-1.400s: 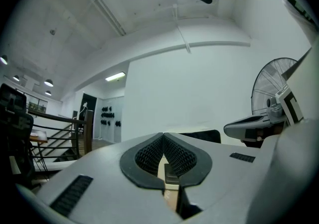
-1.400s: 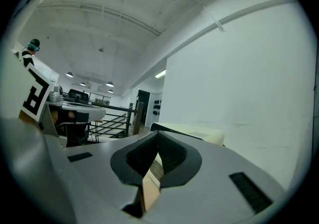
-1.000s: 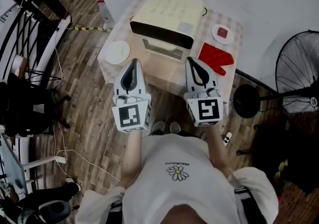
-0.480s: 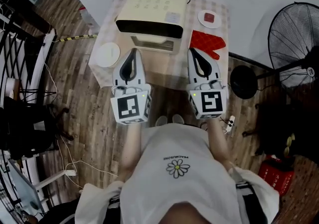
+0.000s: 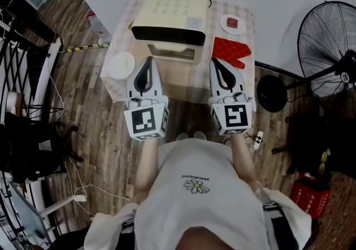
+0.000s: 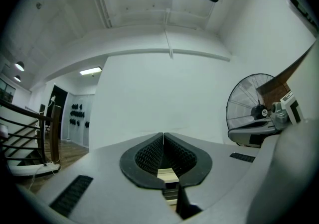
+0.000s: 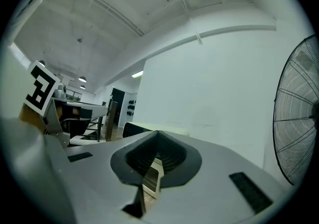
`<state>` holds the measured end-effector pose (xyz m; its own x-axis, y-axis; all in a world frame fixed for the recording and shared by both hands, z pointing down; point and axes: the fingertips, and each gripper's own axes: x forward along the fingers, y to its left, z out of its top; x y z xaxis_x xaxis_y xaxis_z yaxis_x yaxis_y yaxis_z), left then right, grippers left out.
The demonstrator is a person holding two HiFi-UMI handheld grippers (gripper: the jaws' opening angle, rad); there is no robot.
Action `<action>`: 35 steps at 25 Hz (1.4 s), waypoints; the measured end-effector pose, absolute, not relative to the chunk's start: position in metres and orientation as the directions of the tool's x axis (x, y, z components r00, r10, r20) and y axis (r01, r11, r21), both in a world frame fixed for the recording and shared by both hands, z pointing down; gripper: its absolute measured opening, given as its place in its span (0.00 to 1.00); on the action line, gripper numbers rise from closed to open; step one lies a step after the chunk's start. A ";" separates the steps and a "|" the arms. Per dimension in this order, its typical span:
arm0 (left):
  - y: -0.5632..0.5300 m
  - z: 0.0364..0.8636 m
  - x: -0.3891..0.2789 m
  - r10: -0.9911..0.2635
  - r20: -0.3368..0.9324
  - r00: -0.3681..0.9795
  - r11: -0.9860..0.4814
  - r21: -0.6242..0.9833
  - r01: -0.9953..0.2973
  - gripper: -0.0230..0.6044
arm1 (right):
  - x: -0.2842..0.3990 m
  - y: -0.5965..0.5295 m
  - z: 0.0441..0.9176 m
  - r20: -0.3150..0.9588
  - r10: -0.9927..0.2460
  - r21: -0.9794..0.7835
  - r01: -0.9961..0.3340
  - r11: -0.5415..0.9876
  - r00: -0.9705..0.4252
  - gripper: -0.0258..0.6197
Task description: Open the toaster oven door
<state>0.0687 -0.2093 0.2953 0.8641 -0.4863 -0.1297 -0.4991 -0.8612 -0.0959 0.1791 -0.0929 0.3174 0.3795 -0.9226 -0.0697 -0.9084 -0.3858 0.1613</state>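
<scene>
Since a second back the bench and all on it have slid left in the head view. Both grippers have held their places ahead of the person's chest.

Left gripper: jaws together, nothing between them. Right gripper: jaws together, likewise empty. Both point toward the cream box-shaped toaster oven and touch nothing.

The oven sits at the back of the checked-cloth bench, its glass door up and shut. Round white plate to its left, red oven mitt to its right.
</scene>
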 end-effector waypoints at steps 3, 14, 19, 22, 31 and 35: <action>-0.210 0.296 0.067 -0.491 -0.129 0.862 -0.858 -0.096 -0.504 0.07 | 0.179 -0.092 0.319 -0.068 -0.923 0.158 -0.909 -0.386 0.380 0.05; -0.214 0.286 0.061 -0.507 -0.138 0.851 -0.850 -0.086 -0.520 0.07 | 0.205 -0.136 0.254 -0.098 -0.961 0.261 -0.925 -0.275 0.258 0.15; -0.221 0.286 0.056 -0.525 -0.134 0.840 -0.840 -0.074 -0.537 0.07 | 0.203 -0.179 0.232 0.013 -0.994 0.455 -0.886 -0.095 0.113 0.29; -0.226 0.293 0.055 -0.542 -0.125 0.831 -0.832 -0.061 -0.552 0.07 | 0.195 -0.209 0.246 0.136 -0.991 0.538 -0.840 0.065 0.011 0.33; -0.238 0.309 0.048 -0.576 -0.091 0.812 -0.813 -0.038 -0.581 0.07 | 0.188 -0.272 0.308 0.512 -0.852 0.533 -0.739 0.413 -0.107 0.36; -0.240 0.314 0.045 -0.580 -0.077 0.811 -0.811 -0.034 -0.584 0.07 | 0.191 -0.280 0.330 0.616 -0.783 0.517 -0.706 0.484 -0.086 0.36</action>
<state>0.0450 -0.2398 0.3139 0.8106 -0.5805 -0.0771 -0.5840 -0.8110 -0.0344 0.1906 -0.2800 0.3305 -0.0856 -0.7832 0.6159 -0.7058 0.4840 0.5173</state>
